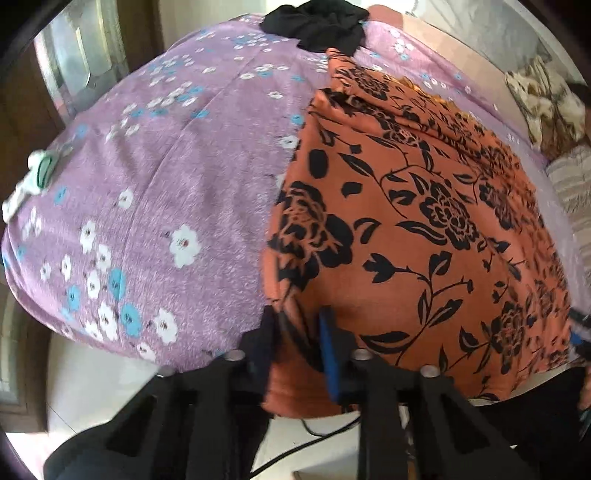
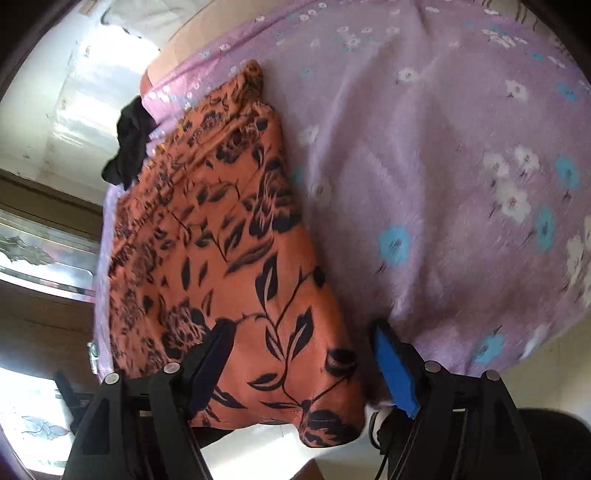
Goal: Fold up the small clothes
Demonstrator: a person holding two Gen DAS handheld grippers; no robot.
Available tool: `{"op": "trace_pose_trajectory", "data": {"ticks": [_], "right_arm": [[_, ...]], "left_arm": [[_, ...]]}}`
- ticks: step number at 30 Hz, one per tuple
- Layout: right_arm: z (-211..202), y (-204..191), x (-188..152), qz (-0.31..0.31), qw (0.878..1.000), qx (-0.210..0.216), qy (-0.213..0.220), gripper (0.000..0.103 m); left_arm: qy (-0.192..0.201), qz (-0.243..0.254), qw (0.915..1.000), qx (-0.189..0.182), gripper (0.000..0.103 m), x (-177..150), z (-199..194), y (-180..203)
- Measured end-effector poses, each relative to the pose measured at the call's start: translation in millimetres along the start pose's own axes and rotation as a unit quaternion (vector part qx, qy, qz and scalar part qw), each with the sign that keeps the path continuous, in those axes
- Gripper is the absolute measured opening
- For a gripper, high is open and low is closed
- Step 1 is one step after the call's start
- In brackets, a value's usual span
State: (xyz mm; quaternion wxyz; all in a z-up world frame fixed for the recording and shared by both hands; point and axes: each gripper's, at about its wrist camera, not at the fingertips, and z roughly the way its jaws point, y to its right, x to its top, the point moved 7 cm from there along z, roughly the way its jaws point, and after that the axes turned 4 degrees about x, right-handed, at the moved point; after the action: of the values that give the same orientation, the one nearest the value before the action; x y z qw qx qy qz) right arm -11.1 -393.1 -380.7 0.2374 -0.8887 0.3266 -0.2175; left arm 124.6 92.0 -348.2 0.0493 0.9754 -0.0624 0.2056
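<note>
Orange cloth printed with black roses, the garment (image 1: 424, 221) I am folding, lies spread on a bed covered by a lilac sheet (image 1: 177, 177) dotted with white and blue flowers. Its near hem hangs over the bed's edge toward me. My left gripper (image 1: 299, 325) has its fingers (image 1: 328, 343) drawn narrow, pinching a ridge of the orange fabric at the garment's near left corner. My right gripper (image 2: 303, 354) stands with its fingers (image 2: 391, 365) wide, straddling the garment's other near corner; the cloth lies between them but the blue pad sits clear of it, so nothing is gripped there. A crumpled black garment (image 1: 317, 26) rests at the far end of the bed, just beyond the orange one. White and green oddments (image 1: 33, 181) lie at the sheet's left edge, too blurred to name.
</note>
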Motion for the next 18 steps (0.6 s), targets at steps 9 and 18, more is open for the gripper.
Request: {"op": "trace_pose_trajectory", "data": {"ticks": [9,18], "right_arm": [[5.7,-20.4,-20.6,-0.062,0.997,-0.034,-0.019,0.020],[14.8,-35.7,-31.7,-0.120,0.990,-0.059,-0.042,0.019]], "left_arm": [[0.002,-0.045,0.9989,-0.017,0.078,1.2,-13.0,-24.4],[-0.034,-0.016,0.9983,-0.044,0.007,-5.8,4.2,-7.8]]}}
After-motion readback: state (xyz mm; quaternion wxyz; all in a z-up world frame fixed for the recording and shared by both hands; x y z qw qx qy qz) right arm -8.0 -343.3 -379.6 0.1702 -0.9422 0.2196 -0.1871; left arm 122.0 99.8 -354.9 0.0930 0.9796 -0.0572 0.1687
